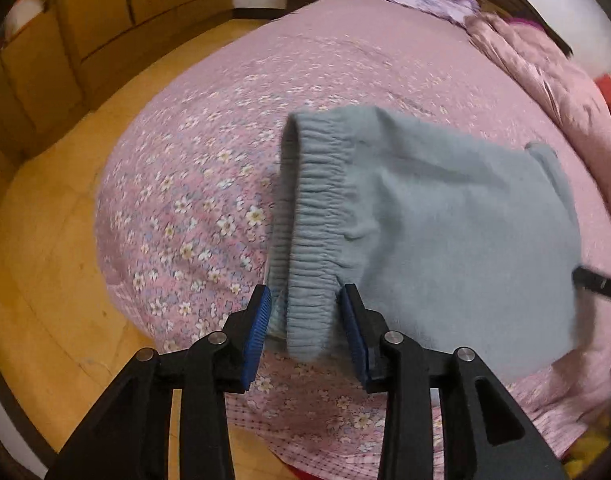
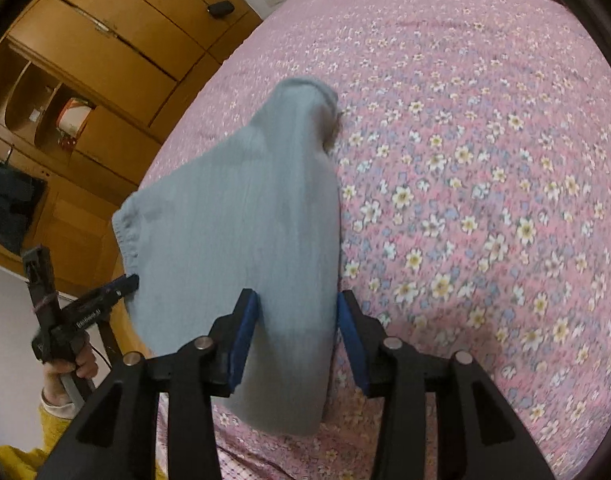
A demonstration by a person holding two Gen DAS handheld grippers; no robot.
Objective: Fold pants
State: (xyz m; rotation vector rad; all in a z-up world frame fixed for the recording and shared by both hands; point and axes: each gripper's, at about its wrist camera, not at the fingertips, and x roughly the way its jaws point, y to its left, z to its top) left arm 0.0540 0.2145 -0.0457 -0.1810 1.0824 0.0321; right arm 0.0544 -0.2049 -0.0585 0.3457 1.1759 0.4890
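The grey-blue pants (image 1: 445, 220) are folded into a short bundle that hangs just over the pink flowered bed sheet (image 1: 193, 184). Their ribbed waistband (image 1: 321, 208) runs down between the blue pads of my left gripper (image 1: 307, 320), with a gap on each side, so the jaws are open. In the right wrist view the other end of the pants (image 2: 233, 220) lies between the pads of my right gripper (image 2: 297, 332), filling most of the gap without being pinched. The left gripper (image 2: 121, 284) shows at the cloth's left edge, held by a hand (image 2: 73, 364).
The bed sheet (image 2: 485, 160) spreads wide to the right and beyond the pants. A rumpled pink quilt (image 1: 545, 72) lies at the far right of the bed. A wooden wardrobe (image 2: 105, 60) and wood floor (image 1: 45, 280) are off the bed's left edge.
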